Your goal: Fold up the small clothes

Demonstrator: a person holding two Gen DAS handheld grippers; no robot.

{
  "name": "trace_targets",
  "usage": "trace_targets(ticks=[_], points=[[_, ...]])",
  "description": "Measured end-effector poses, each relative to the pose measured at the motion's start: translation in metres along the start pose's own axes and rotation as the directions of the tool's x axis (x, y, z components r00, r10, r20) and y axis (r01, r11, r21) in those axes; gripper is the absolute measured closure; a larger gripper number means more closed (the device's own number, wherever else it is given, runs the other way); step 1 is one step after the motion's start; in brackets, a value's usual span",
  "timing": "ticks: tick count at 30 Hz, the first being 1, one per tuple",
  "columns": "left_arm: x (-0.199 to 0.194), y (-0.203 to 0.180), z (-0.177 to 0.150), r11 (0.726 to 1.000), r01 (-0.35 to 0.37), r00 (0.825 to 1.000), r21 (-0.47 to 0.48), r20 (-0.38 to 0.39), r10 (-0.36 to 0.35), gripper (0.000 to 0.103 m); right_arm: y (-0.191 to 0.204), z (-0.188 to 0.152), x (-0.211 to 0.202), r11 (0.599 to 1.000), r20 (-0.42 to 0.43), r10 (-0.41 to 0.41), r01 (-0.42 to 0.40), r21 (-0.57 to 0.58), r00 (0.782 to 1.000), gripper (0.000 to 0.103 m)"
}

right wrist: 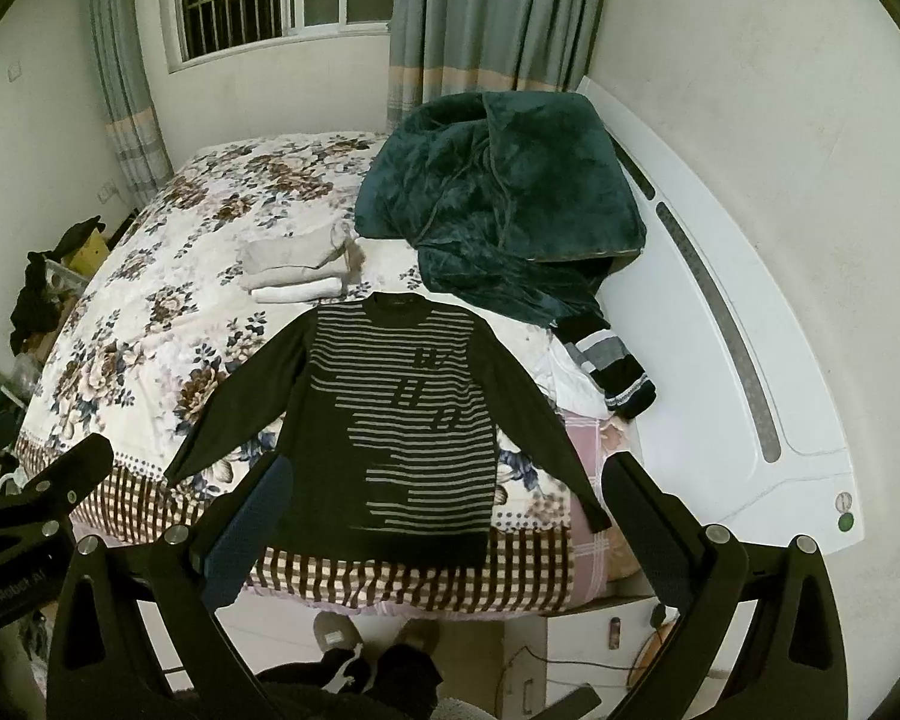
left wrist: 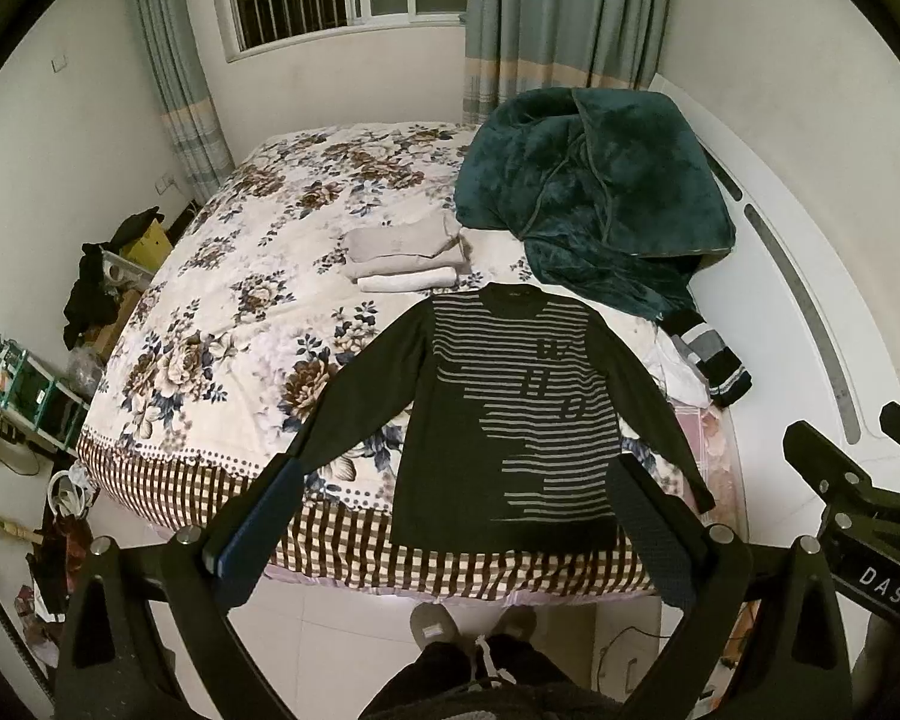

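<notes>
Both grippers, left [left wrist: 456, 498] and right [right wrist: 444, 495], hover above the sweater [left wrist: 510, 414], jaws apart; only the right view shows the bed's [right wrist: 150, 300] 3 o'clock corner.

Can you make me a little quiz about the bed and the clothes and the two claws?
1. True or false: the striped sweater lies flat on the bed with both sleeves spread out.
2. What sits just beyond the sweater's collar?
A. a pile of folded beige clothes
B. a red ball
C. a sleeping cat
3. Fill in: the left claw and the right claw are both ____ and hold nothing.

Key:
1. True.
2. A.
3. Open. Both hang above the near edge of the bed, not touching the sweater.
</notes>
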State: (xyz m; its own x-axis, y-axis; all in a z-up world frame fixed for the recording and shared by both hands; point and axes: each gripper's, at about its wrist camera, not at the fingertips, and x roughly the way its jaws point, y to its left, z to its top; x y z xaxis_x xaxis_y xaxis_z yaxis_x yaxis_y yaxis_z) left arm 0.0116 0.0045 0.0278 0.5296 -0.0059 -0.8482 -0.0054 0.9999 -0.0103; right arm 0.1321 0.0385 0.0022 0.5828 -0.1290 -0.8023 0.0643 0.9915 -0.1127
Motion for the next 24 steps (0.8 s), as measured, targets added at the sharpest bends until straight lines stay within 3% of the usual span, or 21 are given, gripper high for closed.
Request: trace_targets(ticks=[6, 9, 12, 15, 20, 24], points=[[0.007, 0.006, -0.010, 1.000, -0.008, 1.000, -0.008, -0.002, 0.008, 0.000, 0.002, -0.001, 0.011, 1.000, -0.016, 0.010, -0.010, 0.000, 1.000, 0.000], [0.020, 0.010, -0.007, 0.999, -0.039, 0.999, -0.010, 0.036, 0.039, 0.000, -0.004, -0.004, 0.026, 0.999, -0.034, 0.008, -0.007, 0.039, 0.999, 0.000], [0.046, 0.017, -0.003, 0.996, -0.084, 0.992, -0.006, 0.091, 0.084, 0.000, -0.024, -0.008, 0.060, 0.993, -0.080, -0.016, 0.025, 0.113, 0.997, 0.000], [0.092, 0.020, 0.001, 0.993, -0.120, 0.988, 0.011, 0.095, 0.118, 0.000, -0.062, -0.025, 0.110, 0.969, -0.141, -0.049, 0.081, 0.235, 0.989, 0.000], [0.184, 0.014, -0.001, 0.988, -0.147, 0.989, 0.039, -0.003, 0.148, 0.000, -0.150, -0.092, 0.220, 0.860, -0.303, -0.061, 0.204, 0.467, 0.951, 0.000], [0.277, -0.013, -0.007, 0.975, -0.197, 0.971, 0.102, -0.115, 0.208, 0.000, -0.224, -0.172, 0.308, 0.725, -0.411, -0.006, 0.287, 0.626, 0.912, 0.000]])
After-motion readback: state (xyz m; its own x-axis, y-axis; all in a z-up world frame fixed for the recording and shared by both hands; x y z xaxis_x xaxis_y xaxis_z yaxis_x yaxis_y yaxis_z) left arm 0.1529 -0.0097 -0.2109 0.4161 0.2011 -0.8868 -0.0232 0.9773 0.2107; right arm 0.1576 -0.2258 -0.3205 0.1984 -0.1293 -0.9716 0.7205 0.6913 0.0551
